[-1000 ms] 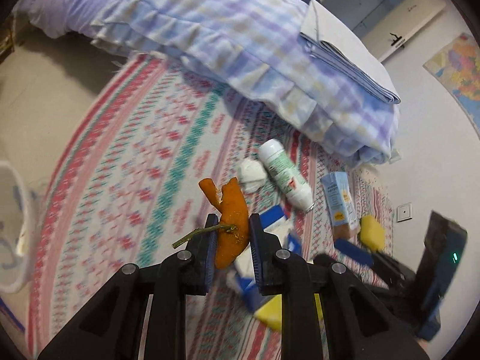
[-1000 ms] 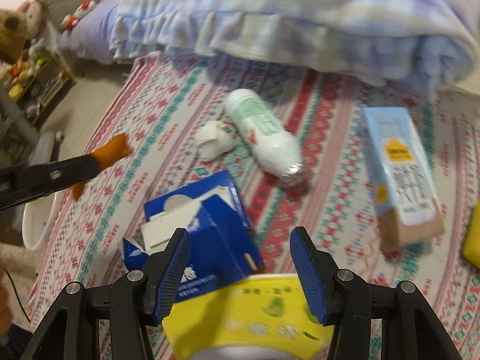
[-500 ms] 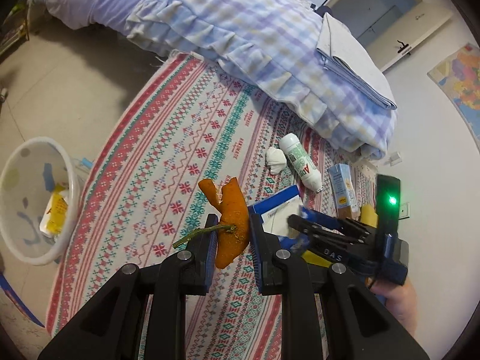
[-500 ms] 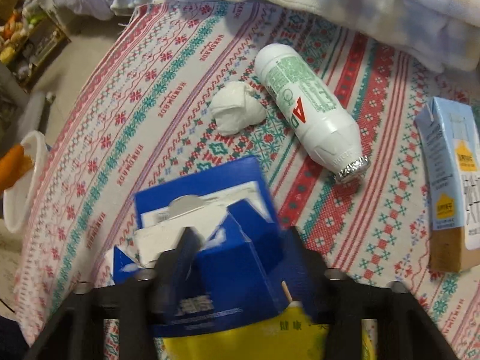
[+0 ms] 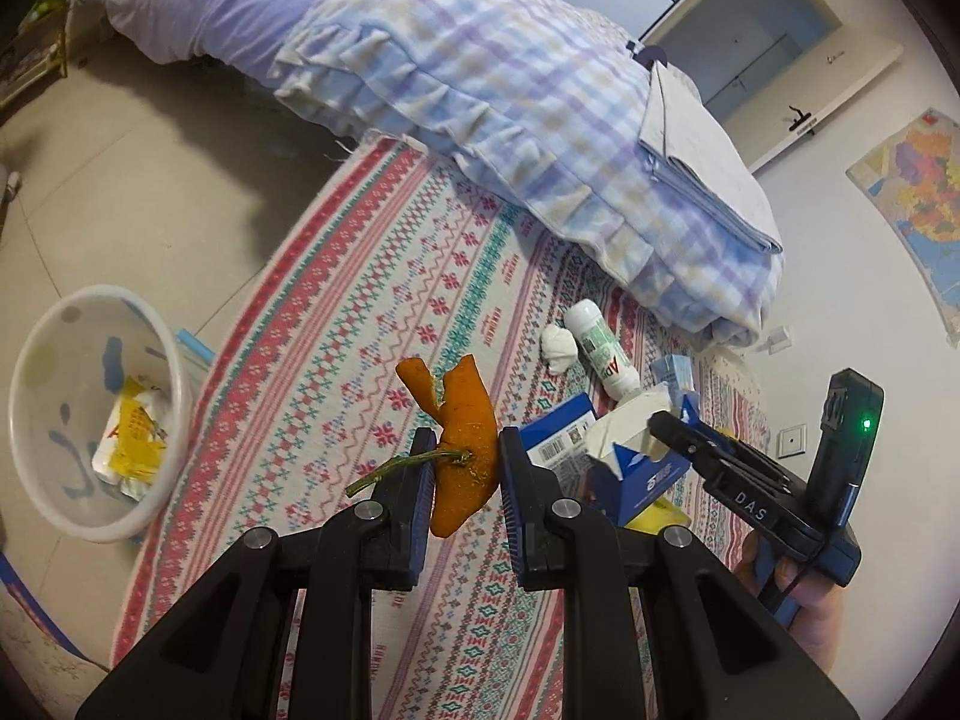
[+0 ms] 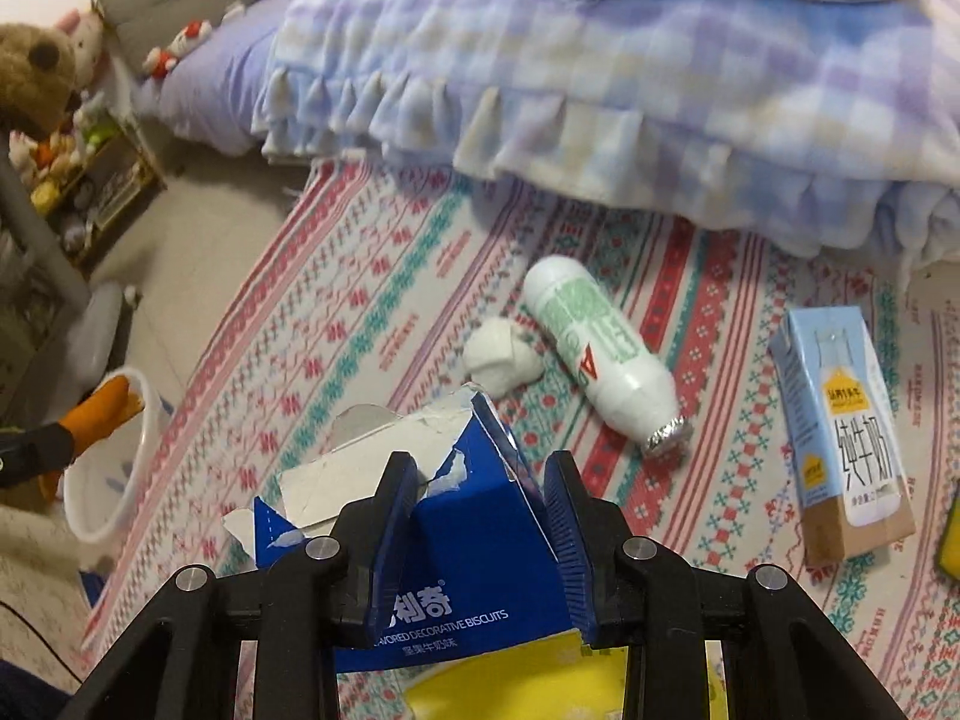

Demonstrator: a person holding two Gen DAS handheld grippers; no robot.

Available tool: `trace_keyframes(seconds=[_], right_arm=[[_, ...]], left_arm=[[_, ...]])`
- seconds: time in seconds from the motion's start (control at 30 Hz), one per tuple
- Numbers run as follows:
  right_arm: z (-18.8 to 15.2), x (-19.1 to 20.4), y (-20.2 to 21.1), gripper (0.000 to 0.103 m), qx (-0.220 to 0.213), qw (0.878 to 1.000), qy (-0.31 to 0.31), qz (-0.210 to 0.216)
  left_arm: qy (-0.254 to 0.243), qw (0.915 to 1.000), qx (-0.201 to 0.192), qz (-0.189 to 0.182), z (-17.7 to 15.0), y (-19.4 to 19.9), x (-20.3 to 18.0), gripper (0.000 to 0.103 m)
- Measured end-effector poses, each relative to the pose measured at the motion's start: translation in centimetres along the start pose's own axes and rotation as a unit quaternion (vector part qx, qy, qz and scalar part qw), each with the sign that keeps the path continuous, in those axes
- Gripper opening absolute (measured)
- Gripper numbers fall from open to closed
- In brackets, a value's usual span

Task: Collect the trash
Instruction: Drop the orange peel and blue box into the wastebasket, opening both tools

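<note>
My left gripper (image 5: 462,468) is shut on an orange peel (image 5: 465,420) with a green stem, held above the patterned rug (image 5: 372,312). A white bin (image 5: 171,360) with yellow wrappers inside stands on the floor to its left. My right gripper (image 6: 480,498) is shut on a torn blue biscuit box (image 6: 480,546), which also shows in the left wrist view as the blue box (image 5: 645,471). On the rug beyond lie a crumpled tissue (image 6: 501,360), a white bottle (image 6: 600,360) and a milk carton (image 6: 840,420). A yellow package (image 6: 510,684) lies under the box.
A bed with a plaid blanket (image 6: 600,90) borders the rug's far side. A shelf with plush toys (image 6: 54,138) stands far left across bare tile floor (image 5: 120,180). A hand (image 5: 804,618) holds the right gripper near the wall.
My left gripper rose and drew back with the peel, bringing the bin into view. My right gripper moved onto the blue box and shut on it.
</note>
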State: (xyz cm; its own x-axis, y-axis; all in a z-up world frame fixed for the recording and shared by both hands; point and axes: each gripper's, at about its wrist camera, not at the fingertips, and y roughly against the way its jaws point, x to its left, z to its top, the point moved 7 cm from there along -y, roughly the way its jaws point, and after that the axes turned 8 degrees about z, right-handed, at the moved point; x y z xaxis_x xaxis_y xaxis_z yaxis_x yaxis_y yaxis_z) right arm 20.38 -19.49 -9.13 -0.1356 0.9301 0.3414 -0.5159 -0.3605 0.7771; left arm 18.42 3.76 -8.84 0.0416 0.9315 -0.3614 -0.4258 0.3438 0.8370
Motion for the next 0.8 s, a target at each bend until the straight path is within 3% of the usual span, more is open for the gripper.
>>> trace_keyframes(seconds=[0.2, 0.5, 0.8], right_arm=[[0.0, 1.4, -0.3, 0.039, -0.002, 1.0, 0.002, 0.003], [-0.2, 4.5, -1.6, 0.039, 0.002, 1.0, 0.015, 0.008], [-0.6, 10.1, -4.9, 0.039, 0.022, 0.999, 0.042, 0.025]], left_arm=[[0.031, 0.9995, -0.004, 0.004, 0.9, 1.1, 3.7, 0.022], [0.108, 0.9936, -0.011, 0.033, 2.2, 3.4, 14.2, 0.022], [0.144, 0.9878, 0.013, 0.059, 1.4, 2.7, 21.8, 0.022]])
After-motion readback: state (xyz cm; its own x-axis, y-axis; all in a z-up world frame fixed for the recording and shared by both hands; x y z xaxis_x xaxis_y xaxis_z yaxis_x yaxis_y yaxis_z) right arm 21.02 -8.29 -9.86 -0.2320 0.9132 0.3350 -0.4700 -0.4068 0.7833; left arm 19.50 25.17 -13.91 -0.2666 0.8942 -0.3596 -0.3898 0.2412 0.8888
